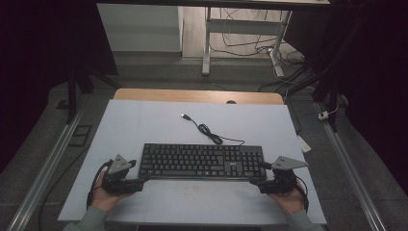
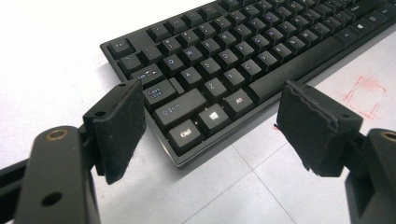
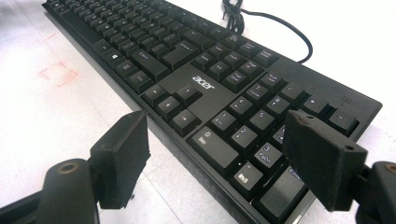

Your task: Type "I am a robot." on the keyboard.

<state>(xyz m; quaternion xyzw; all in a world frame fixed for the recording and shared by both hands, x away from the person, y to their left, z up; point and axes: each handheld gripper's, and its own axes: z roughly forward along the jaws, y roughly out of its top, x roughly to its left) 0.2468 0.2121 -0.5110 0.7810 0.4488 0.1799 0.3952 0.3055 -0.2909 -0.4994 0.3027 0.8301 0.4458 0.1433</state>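
A black keyboard (image 1: 202, 161) marked "acer" above its arrow keys lies across the middle of the white surface (image 1: 144, 120), its cable (image 1: 207, 129) trailing behind. The left tongs (image 1: 138, 183) flank its Ctrl corner and the right tongs (image 1: 256, 185) its number-pad corner, both spread wide, grasping nothing.

My left gripper (image 1: 137, 180) and right gripper (image 1: 256, 182) are matte black, each topped by a grey three-cornered plate and trailing a black cable. Their square jaw pads (image 2: 119, 126) are black foam with ragged edges, small screw holes and brass-ringed pivots. Grey-green sleeves (image 1: 91, 220) cover my forearms.
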